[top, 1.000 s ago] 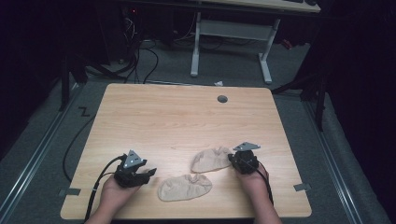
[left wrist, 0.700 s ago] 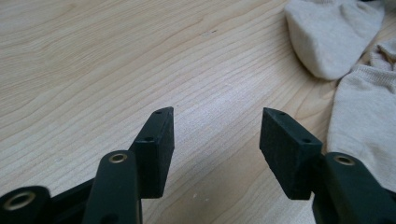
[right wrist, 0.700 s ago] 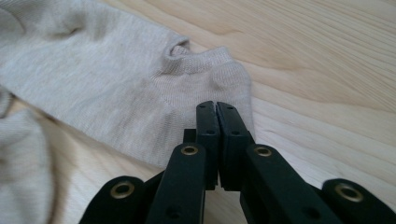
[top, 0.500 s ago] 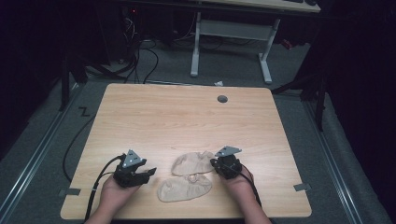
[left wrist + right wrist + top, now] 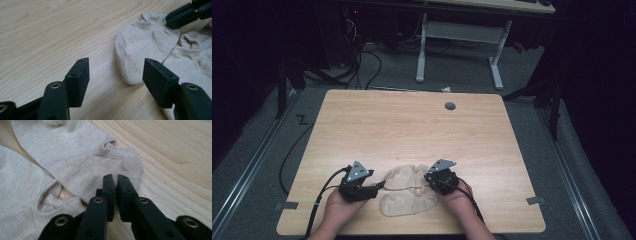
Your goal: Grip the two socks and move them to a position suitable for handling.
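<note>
Seemingly plain, the two beige knit socks carry no readable writing; the far sock [image 5: 404, 177] overlaps the near sock [image 5: 408, 204] at the near edge of the pale wood-grain table [image 5: 412, 125]. Left gripper [image 5: 379, 187] rests with jaws spread, empty, at the socks' left. Right gripper [image 5: 115, 181], its jaws just opening a slit, grips nothing over the far sock's ribbed cuff.
</note>
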### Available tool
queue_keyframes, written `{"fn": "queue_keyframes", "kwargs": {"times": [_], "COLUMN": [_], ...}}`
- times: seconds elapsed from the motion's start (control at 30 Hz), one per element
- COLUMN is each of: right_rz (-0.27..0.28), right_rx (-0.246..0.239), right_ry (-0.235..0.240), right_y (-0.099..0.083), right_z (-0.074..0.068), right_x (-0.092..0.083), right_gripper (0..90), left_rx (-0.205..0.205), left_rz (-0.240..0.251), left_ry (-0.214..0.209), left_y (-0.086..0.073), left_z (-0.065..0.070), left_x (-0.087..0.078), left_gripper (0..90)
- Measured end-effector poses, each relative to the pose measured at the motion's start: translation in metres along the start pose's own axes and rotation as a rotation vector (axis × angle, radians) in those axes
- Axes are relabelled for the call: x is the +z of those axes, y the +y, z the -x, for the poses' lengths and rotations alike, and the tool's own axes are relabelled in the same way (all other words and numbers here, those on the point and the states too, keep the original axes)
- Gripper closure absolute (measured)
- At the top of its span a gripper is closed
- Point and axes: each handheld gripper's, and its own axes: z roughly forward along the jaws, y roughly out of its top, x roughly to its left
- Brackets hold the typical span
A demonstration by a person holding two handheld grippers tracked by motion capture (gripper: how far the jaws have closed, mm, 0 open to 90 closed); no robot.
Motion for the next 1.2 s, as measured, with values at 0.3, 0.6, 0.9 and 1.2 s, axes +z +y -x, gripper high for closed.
{"fn": "queue_keyframes", "kwargs": {"times": [0.3, 0.6, 0.9, 1.2], "right_rz": [0.087, 0.048, 0.043, 0.045], "right_rx": [0.106, 0.124, 0.097, 0.104], "right_ry": [-0.014, 0.0, -0.01, -0.004], "right_y": [-0.002, -0.005, -0.005, -0.005], "right_z": [0.016, 0.02, 0.013, 0.014], "right_x": [-0.012, 0.001, 0.004, 0.004], "right_gripper": [63.2, 62.8, 64.1, 85.1], "left_rx": [-0.036, -0.022, -0.025, -0.005], "left_rz": [-0.057, -0.073, -0.078, -0.038], "left_ry": [-0.001, 0.019, 0.018, 0.029], "left_y": [0.002, 0.001, 0.001, 0.005], "left_z": [0.005, 0.009, 0.012, 0.016], "left_x": [0.023, 0.028, 0.028, 0.023], "left_gripper": [47.2, 64.6, 82.7, 86.0]}}
